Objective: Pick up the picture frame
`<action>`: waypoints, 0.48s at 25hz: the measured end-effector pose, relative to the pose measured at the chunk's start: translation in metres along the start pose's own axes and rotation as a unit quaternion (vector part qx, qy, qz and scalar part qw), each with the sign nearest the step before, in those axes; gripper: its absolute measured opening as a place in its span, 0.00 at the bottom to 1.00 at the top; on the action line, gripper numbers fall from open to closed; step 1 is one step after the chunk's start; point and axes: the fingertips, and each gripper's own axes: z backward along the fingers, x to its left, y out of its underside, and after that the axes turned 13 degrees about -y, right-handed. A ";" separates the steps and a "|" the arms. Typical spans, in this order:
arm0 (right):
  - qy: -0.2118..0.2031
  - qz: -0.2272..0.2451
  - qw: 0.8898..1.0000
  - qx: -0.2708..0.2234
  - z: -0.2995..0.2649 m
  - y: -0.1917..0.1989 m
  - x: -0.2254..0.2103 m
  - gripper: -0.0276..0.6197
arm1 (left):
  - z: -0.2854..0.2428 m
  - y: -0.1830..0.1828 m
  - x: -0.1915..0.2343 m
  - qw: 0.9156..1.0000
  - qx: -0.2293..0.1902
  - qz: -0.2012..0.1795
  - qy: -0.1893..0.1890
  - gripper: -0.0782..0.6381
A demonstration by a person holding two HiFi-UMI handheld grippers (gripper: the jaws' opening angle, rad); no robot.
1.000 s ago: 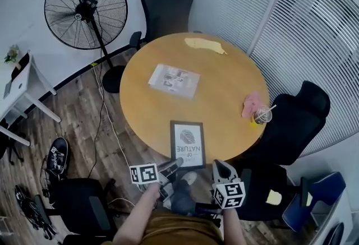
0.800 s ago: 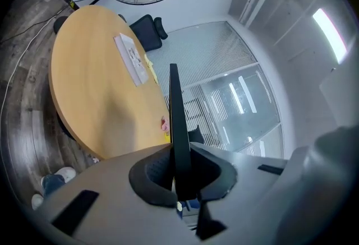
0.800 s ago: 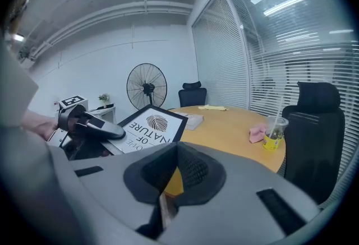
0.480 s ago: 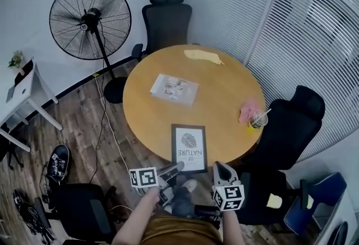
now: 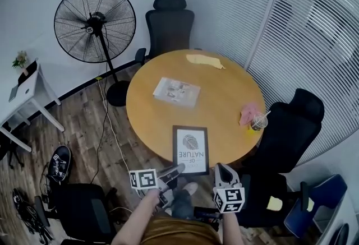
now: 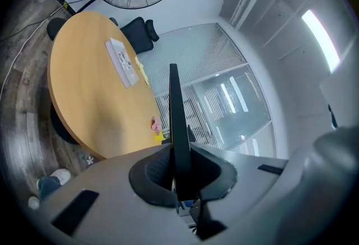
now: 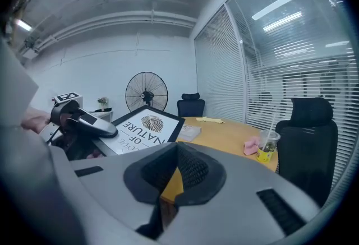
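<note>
The black picture frame [image 5: 190, 149] with a white print lies at the near edge of the round wooden table [image 5: 162, 118], its near end jutting over the rim. My left gripper [image 5: 178, 169] is shut on the frame's near left corner. In the left gripper view the frame [image 6: 175, 109] stands edge-on, clamped between the jaws. My right gripper [image 5: 220, 167] hovers just off the frame's near right corner, shut and holding nothing. In the right gripper view the frame [image 7: 147, 125] tilts up at the left, with the left gripper [image 7: 90, 124] on it.
A booklet [image 5: 176, 91], a yellow cloth [image 5: 205, 60], a pink item [image 5: 248, 112] and a cup with a straw [image 5: 258, 121] are on the table. Office chairs [image 5: 170, 25] [image 5: 291, 120] stand round it, and a standing fan [image 5: 94, 17] is at far left.
Both grippers have risen slightly, and the frame's near end has come up with the left one. The head view has shifted a little.
</note>
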 end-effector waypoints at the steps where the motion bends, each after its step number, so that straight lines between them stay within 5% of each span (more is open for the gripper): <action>1: 0.000 0.000 1.000 0.000 0.001 0.000 0.001 0.06 | 0.001 0.000 -0.001 1.000 -0.001 0.000 0.001 0.19; 12: 0.001 -0.002 1.000 -0.001 -0.005 0.001 0.003 0.06 | 0.006 -0.004 0.003 1.000 -0.001 0.006 0.004 0.19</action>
